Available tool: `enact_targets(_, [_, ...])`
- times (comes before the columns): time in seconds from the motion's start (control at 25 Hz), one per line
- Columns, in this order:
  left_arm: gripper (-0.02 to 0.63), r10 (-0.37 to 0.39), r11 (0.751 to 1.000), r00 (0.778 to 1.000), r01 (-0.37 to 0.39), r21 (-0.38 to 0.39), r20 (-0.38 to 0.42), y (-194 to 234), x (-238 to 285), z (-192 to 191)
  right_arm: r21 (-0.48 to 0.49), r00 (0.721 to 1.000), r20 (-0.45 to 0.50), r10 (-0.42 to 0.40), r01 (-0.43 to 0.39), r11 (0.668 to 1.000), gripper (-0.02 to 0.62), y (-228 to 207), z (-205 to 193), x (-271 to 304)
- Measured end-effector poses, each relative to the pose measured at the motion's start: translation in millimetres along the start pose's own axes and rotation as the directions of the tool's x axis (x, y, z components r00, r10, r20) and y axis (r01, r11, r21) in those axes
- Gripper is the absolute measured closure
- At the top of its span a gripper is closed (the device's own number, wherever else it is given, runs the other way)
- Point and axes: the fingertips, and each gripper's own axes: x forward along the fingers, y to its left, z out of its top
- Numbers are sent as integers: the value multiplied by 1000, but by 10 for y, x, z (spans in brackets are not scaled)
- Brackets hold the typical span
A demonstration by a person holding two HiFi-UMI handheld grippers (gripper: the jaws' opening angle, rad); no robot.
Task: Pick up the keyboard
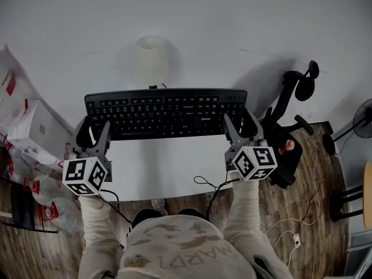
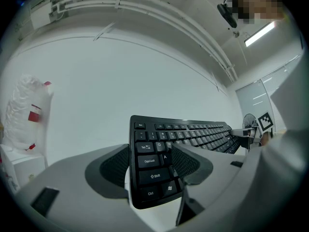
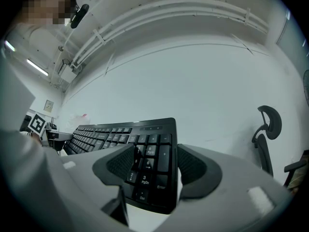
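pale sleeves (image 1: 96, 225) are reaching toward 12 o'clock over the white desk (image 1: 174, 167). left hand-held gripper (image 1: 96, 128) is sitting released, jaws apart, straddling the 9 o'clock end of the black keyboard (image 1: 165, 114), which is lying across the desk at 12 o'clock. right hand-held gripper (image 1: 241, 124) is gaping released too, straddling the 3 o'clock end, pads not pressing.

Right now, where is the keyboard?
In the head view the keyboard stretches across the white table, its left end between the left gripper's open jaws, its right end between the right gripper's.
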Motion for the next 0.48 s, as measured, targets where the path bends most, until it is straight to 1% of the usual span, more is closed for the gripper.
enact_targets(0.48, [341, 11, 1000, 1000, -11, 2, -6, -5, -1, -19, -2, 1000, 4, 10, -10, 1000, 310, -11, -15, 16])
